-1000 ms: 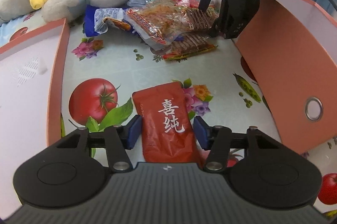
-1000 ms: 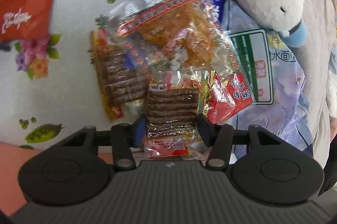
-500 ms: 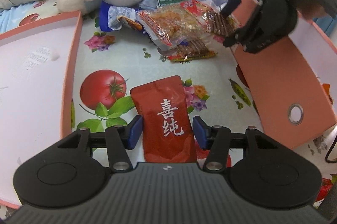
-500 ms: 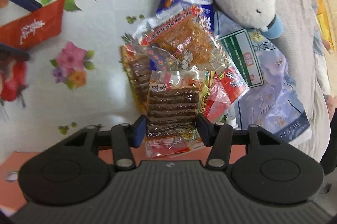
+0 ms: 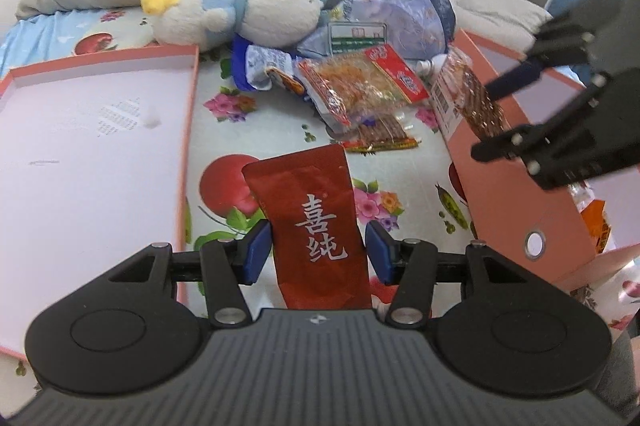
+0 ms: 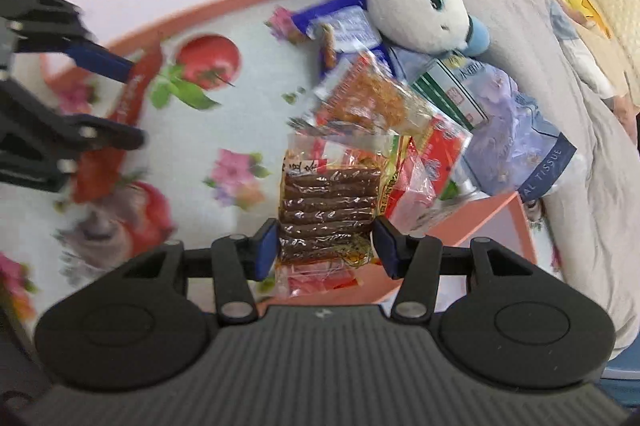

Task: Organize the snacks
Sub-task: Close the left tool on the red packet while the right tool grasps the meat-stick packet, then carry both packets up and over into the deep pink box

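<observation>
A red pouch with white characters hangs clear of the tablecloth, and my left gripper is shut on its sides. From the right wrist view the same pouch shows edge-on in the left gripper. My right gripper is shut on a clear pack of brown sticks, held over the corner of a pink box. In the left wrist view this right gripper carries the stick pack above the pink box.
A pile of snacks lies at the back: an orange-filled pack, another stick pack and a blue pack. A plush toy and a tissue pack lie behind. A shallow pink tray sits on the left.
Both grippers have risen with their packs. The right gripper lifted the stick pack off the pile, rolled, and carried it over the pink box.
</observation>
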A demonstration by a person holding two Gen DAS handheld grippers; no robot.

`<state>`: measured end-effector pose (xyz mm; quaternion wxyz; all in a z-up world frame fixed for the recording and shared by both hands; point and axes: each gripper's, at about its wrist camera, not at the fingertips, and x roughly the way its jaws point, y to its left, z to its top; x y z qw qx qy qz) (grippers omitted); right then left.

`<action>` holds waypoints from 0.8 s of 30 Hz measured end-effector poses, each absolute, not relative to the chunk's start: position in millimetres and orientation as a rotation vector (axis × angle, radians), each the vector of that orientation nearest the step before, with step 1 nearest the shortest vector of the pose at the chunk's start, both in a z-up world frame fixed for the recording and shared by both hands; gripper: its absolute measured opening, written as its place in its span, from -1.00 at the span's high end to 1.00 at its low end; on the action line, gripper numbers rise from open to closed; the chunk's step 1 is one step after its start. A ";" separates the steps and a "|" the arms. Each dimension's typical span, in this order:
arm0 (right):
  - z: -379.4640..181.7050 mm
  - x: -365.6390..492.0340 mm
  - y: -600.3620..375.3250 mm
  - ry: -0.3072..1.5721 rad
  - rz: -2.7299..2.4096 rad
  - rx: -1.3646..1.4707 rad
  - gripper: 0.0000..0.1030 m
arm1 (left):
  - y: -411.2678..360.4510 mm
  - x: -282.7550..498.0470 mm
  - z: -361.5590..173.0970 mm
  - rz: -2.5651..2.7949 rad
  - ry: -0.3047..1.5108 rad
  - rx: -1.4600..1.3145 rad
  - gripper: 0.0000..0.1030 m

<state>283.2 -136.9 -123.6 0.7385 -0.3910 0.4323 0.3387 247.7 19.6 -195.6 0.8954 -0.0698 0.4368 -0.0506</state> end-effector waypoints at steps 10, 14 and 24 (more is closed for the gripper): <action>-104.3 244.8 -146.9 0.887 0.655 -0.629 -0.04 | 30.2 223.4 -168.2 -0.101 0.866 -0.165 0.03; -105.0 223.8 -153.8 0.883 0.622 -0.539 -0.04 | 32.1 212.5 -165.2 -0.103 0.867 -0.168 0.06; -113.9 180.3 -156.0 0.884 0.568 -0.337 -0.05 | 29.2 190.6 -158.3 -0.123 0.883 -0.169 0.06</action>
